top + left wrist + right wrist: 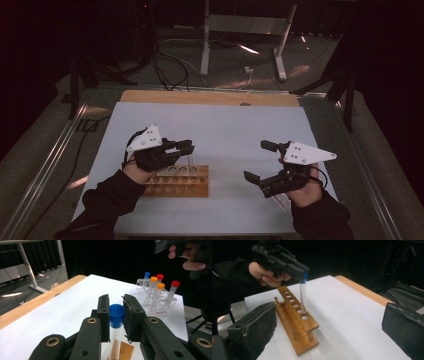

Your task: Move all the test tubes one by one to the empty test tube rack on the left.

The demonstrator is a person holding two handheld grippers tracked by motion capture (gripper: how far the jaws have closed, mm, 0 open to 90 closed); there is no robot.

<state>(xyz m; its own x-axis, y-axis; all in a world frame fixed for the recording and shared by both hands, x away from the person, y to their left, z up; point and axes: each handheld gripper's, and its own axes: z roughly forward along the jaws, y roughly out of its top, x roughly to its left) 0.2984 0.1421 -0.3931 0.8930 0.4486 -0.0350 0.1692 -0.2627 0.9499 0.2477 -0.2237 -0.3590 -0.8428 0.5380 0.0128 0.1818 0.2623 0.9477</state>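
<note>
**Blue-capped tube going into the wooden rack**

The left gripper (pixel 186 148) is clamping its jaws on a clear test tube (pixel 303 296) just under its blue cap (pixel 116 312). The tube is hanging upright, its lower end sitting at a hole near the close end of the wooden rack (pixel 295 322), left of centre in the right gripper view. The right gripper (pixel 260 161) is hovering at the lower right of the high view, jaws standing wide with nothing between them. A clear rack of capped tubes (pixel 157 298) is sitting on the table (pixel 225 125).

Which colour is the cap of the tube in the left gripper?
Blue cap; the left gripper view shows it best.
</note>
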